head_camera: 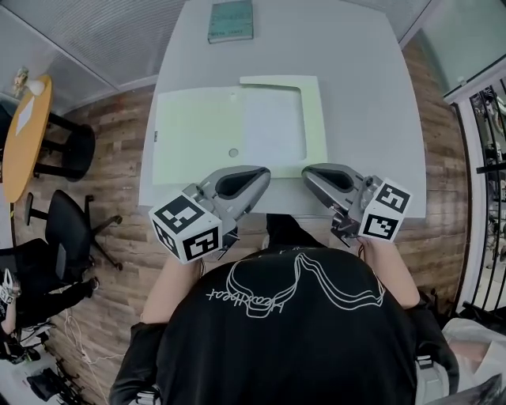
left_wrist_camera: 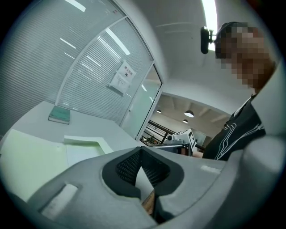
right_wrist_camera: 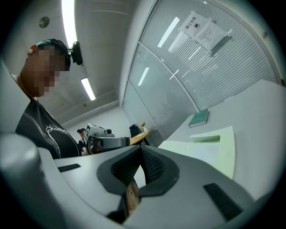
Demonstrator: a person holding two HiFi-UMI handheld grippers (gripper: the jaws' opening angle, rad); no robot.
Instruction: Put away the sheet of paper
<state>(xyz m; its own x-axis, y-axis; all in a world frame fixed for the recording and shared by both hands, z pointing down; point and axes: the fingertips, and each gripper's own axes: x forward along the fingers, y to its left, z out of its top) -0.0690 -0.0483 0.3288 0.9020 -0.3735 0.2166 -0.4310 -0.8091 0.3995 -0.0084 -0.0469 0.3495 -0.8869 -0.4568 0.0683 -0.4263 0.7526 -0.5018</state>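
Both pairs of fingers were pressed together on nothing. You held your left gripper [head_camera: 257,178] and right gripper [head_camera: 312,178] tip to tip by the near edge of the white table [head_camera: 356,95]. The white sheet of paper [head_camera: 273,126] lay mid-table in the open pale green folder [head_camera: 190,130]. The cover print on the teal book [head_camera: 231,21] at the far edge was too small to read. Only the gripper views caught the white notice [left_wrist_camera: 123,77] on the slatted glass wall, and its print was illegible.
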